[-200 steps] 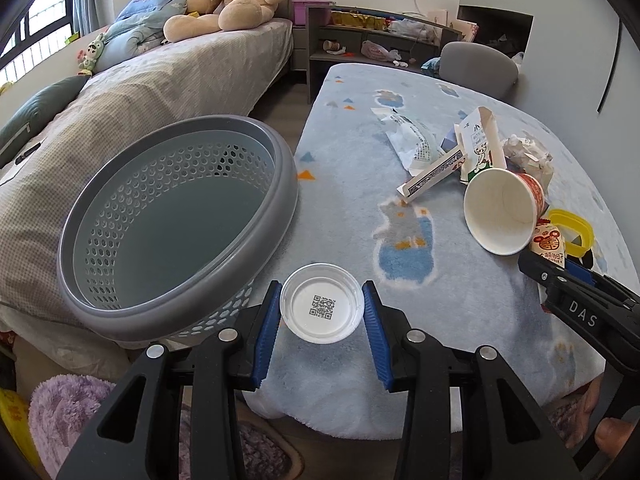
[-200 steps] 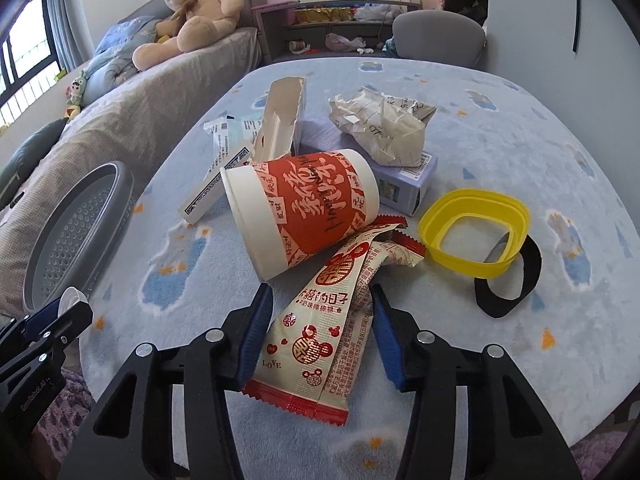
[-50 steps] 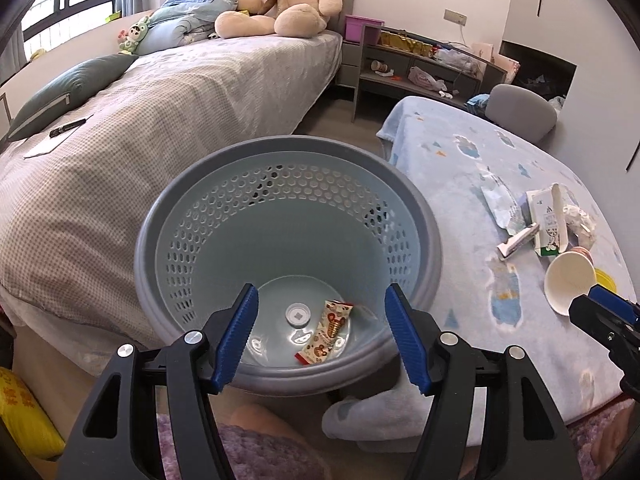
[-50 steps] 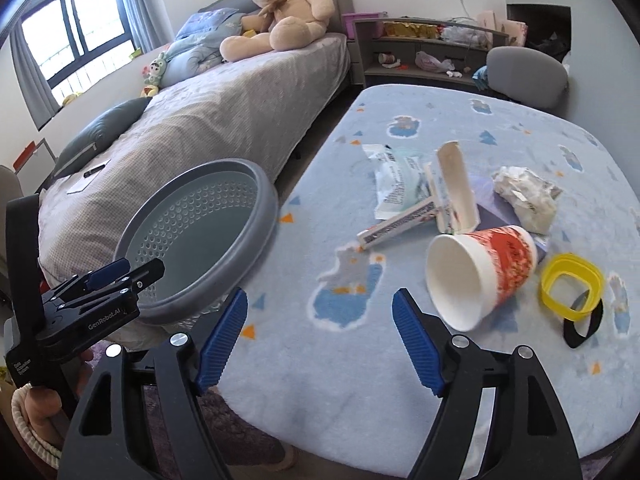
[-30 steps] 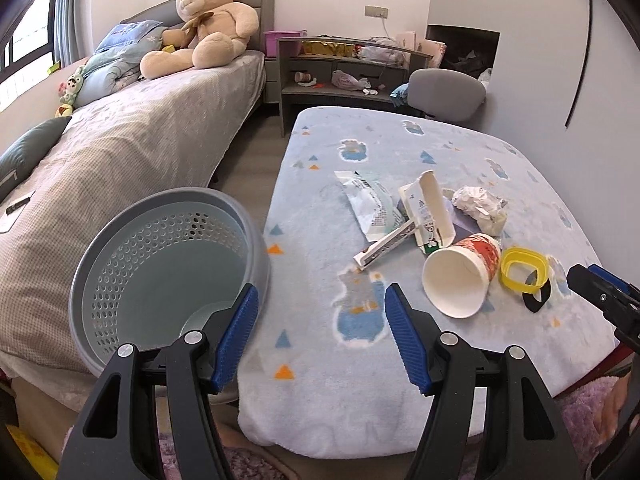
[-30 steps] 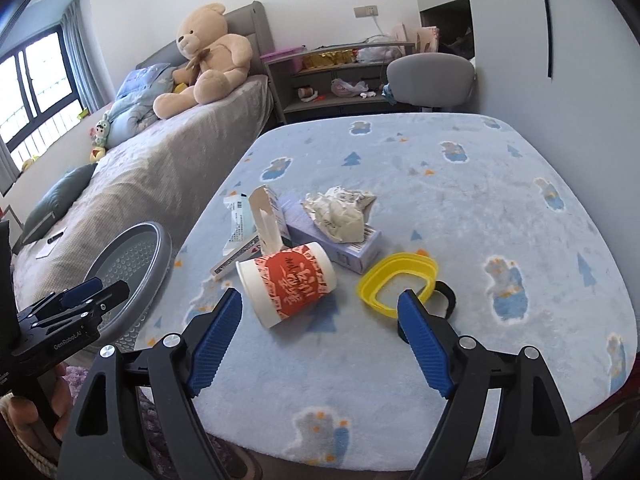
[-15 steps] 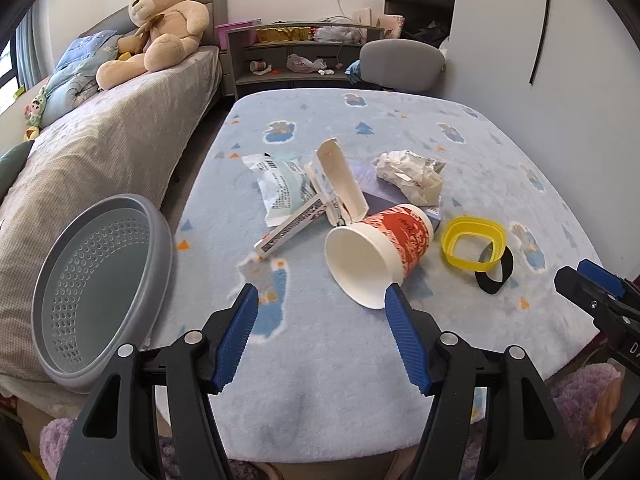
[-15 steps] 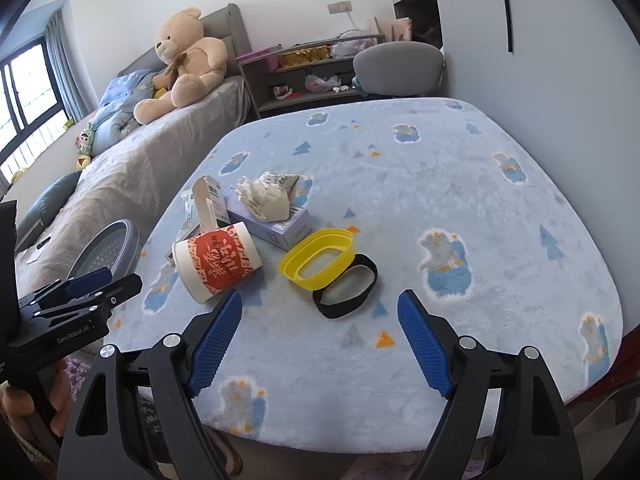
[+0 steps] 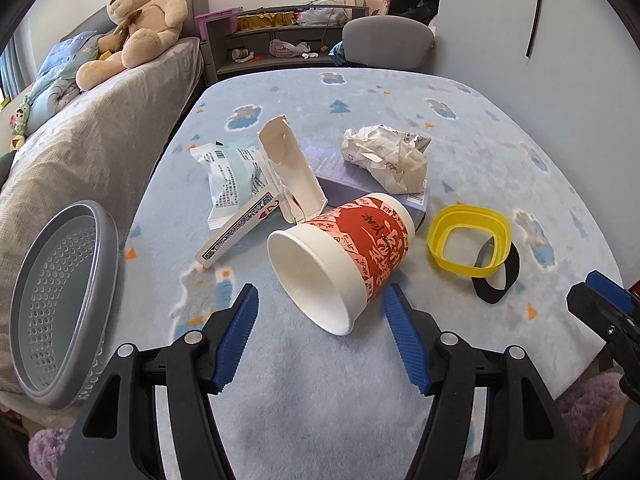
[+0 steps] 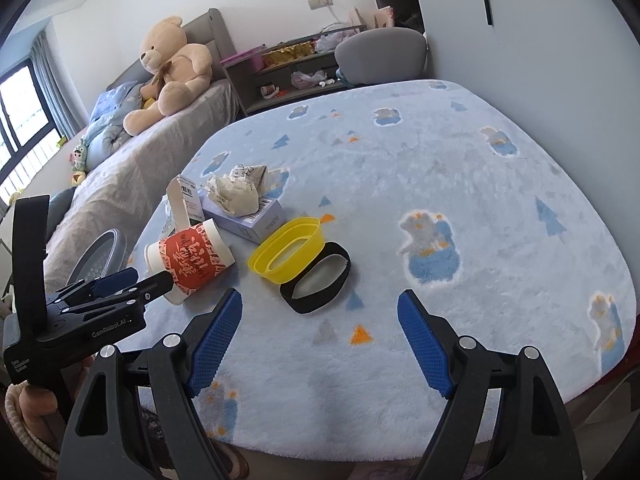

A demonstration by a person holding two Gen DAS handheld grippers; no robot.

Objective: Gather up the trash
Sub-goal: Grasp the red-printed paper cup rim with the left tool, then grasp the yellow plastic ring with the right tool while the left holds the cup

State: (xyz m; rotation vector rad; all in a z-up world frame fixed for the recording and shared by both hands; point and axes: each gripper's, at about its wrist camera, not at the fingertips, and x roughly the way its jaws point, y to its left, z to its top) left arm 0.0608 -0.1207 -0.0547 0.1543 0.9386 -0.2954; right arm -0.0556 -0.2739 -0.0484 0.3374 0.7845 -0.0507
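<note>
A red and white paper cup (image 9: 344, 256) (image 10: 192, 260) lies on its side on the blue cloth, mouth toward me. My left gripper (image 9: 320, 308) stands open just short of the cup's rim, nothing between its fingers. A yellow plastic ring (image 9: 468, 238) (image 10: 288, 254) overlaps a black band (image 9: 496, 276) (image 10: 316, 282). My right gripper (image 10: 320, 316) hangs open and empty near the black band. Crumpled paper (image 9: 384, 158) (image 10: 234, 194) rests on a lilac box (image 10: 256, 218). A torn carton (image 9: 290, 172), a white wrapper (image 9: 230, 172) and a card pack (image 9: 236, 232) lie behind the cup. The grey perforated basket (image 9: 60, 300) (image 10: 100, 256) stands at the left.
A bed with a teddy bear (image 9: 136, 20) runs along the left of the table (image 9: 460, 120). A grey chair (image 9: 386, 42) and a cluttered shelf (image 9: 280, 36) stand at the far end. A wall is close on the right.
Both grippers have swung from the basket toward the trash on the table and come lower. The cup now fills the middle of the left view. Both stay open and empty.
</note>
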